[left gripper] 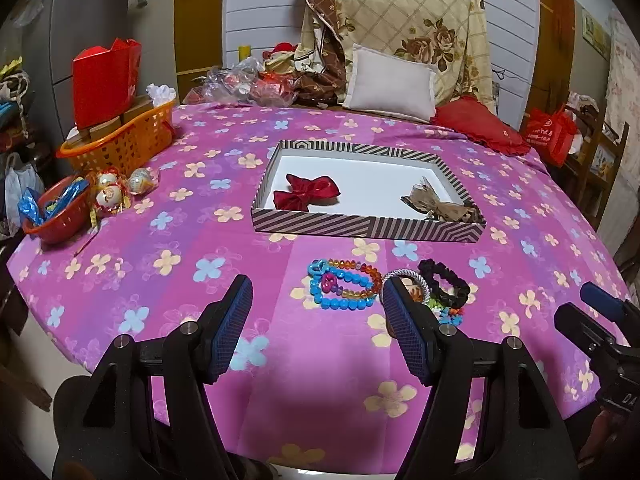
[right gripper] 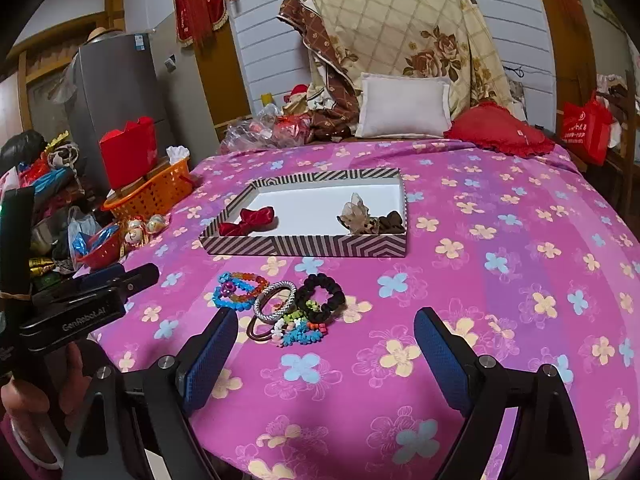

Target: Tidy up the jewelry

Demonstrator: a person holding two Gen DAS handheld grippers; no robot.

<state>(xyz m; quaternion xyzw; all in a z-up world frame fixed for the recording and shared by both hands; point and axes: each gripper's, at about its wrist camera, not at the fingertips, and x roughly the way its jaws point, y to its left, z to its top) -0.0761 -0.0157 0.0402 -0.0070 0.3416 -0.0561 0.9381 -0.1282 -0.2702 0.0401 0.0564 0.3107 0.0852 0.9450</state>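
A striped shallow box (left gripper: pixel 360 232) (right gripper: pixel 304 246) lies mid-table. Inside it are a red bow (left gripper: pixel 308 192) (right gripper: pixel 250 220), a beige-brown hair clip (left gripper: pixel 432 200) (right gripper: pixel 358 216) and a dark brown scrunchie (right gripper: pixel 390 222). In front of the box lies a heap of jewelry: a blue and orange bead bracelet (left gripper: pixel 344 284) (right gripper: pixel 236 292), a silver bangle (left gripper: pixel 408 278) (right gripper: pixel 276 300), a black scrunchie (left gripper: pixel 444 282) (right gripper: pixel 320 296) and small coloured pieces (right gripper: pixel 298 330). My left gripper (left gripper: pixel 316 300) stands open just short of the heap, nothing between its fingers. My right gripper (right gripper: pixel 326 332) is open, near side of the heap.
An orange basket (left gripper: pixel 120 140) (right gripper: pixel 152 196) with a red box (left gripper: pixel 106 80), a red bowl (left gripper: pixel 56 216) and wrapped ornaments (left gripper: pixel 120 188) crowd the left edge. Pillows (left gripper: pixel 390 82) and a red cushion (left gripper: pixel 480 124) sit behind. Pink flowered cloth (right gripper: pixel 500 280) covers the table.
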